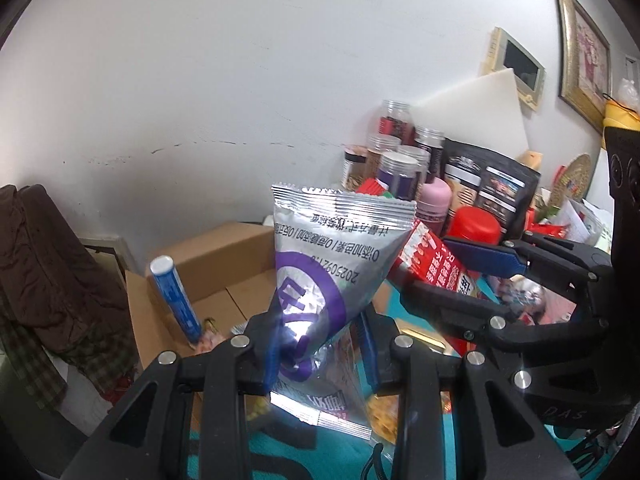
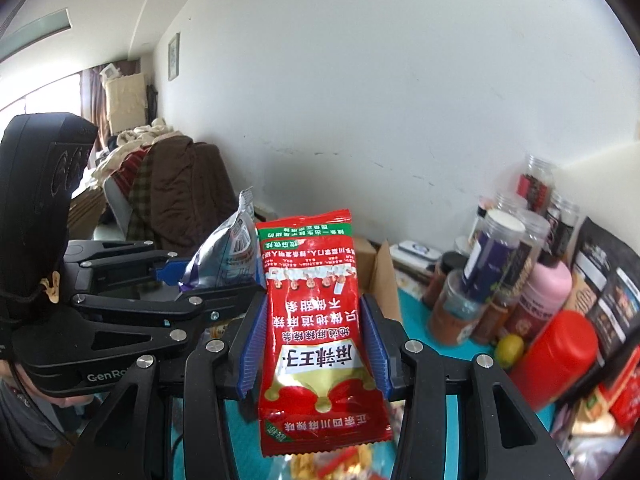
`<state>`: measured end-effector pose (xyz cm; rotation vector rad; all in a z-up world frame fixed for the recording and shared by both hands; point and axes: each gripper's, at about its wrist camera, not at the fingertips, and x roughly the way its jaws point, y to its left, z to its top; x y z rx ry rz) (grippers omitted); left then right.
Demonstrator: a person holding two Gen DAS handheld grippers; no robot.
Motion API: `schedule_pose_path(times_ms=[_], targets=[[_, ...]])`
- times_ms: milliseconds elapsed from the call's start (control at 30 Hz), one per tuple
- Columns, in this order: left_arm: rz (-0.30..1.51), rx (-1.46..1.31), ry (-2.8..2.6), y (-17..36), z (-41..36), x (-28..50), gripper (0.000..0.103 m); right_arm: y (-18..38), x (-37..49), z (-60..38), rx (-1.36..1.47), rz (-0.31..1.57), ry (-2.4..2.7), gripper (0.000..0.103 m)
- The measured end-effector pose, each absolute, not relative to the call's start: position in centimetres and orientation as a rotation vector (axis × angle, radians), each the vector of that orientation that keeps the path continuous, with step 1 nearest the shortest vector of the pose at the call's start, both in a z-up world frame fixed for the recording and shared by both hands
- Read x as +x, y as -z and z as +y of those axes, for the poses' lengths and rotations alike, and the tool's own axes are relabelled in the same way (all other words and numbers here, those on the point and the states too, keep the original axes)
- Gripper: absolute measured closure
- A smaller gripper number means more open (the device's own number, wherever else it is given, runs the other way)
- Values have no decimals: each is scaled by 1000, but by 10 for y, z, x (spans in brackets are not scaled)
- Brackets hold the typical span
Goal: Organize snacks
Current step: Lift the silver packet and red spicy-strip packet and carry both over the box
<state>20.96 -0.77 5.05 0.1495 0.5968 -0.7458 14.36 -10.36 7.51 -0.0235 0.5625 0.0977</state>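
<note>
Left tool (image 1: 320, 356) clamps the silver packet (image 1: 332, 264); right tool (image 2: 314, 344) clamps the red packet (image 2: 316, 320). The cardboard box (image 1: 216, 264) lies at ten o'clock, nearer the left tool.

A lived-in home: framed pictures (image 1: 585, 54) on the wall, clothes (image 2: 176, 184) draped over furniture.

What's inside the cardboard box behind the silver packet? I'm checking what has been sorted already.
Inside the cardboard box a blue tube leans upright, with a small packet at its foot. The silver packet in the left gripper hides the rest.
</note>
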Motion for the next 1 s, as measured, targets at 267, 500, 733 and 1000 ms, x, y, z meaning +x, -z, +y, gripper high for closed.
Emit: schedule_pose_path(times_ms=[267,500,733,1000], targets=[[595,167,713,-48,-11,252,71,-66,184,-108,-22,578,-116,58],[630,177,675,-27,-16,288,71,-47,214,-112,6,610,-129,58],[677,192,636,-1,-22,309,71,-20,237,-119,42,675,-160,58],[723,211,625,18,-28,321,71,-1,251,-125,53,722,-170,58]])
